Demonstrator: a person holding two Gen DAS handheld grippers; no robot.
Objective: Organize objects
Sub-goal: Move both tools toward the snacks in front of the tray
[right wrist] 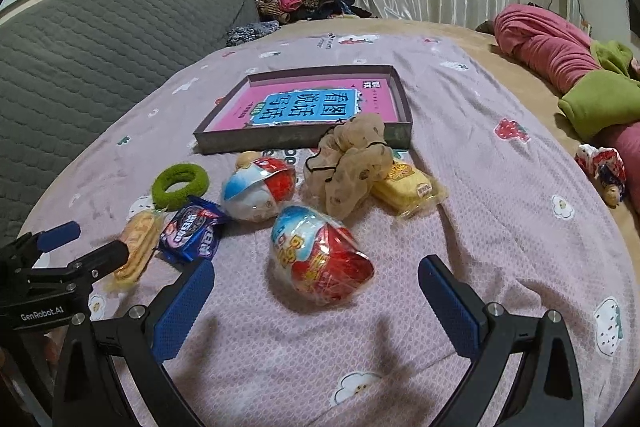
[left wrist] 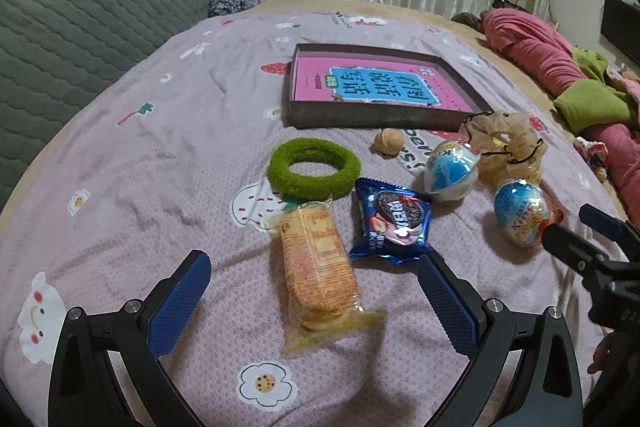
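meanwhile, on a lilac bedsheet [right wrist: 500, 227], one shallow tray [right wrist: 404, 99], a pink book lying in it, waits at the far side, likely the spot for the loose items scattered in front of it. nearer lie two foil-wrapped toy eggs [right wrist: 320, 255], two hair ties, one beige scrunchie [right wrist: 352, 163] and one green ring [left wrist: 314, 167], two clear-wrapped snack packs [left wrist: 318, 263], one blue cookie packet [left wrist: 390, 223] and one walnut [left wrist: 388, 142]. left gripper [left wrist: 314, 303] and right gripper [right wrist: 316, 307] hover wide open, holding nothing.
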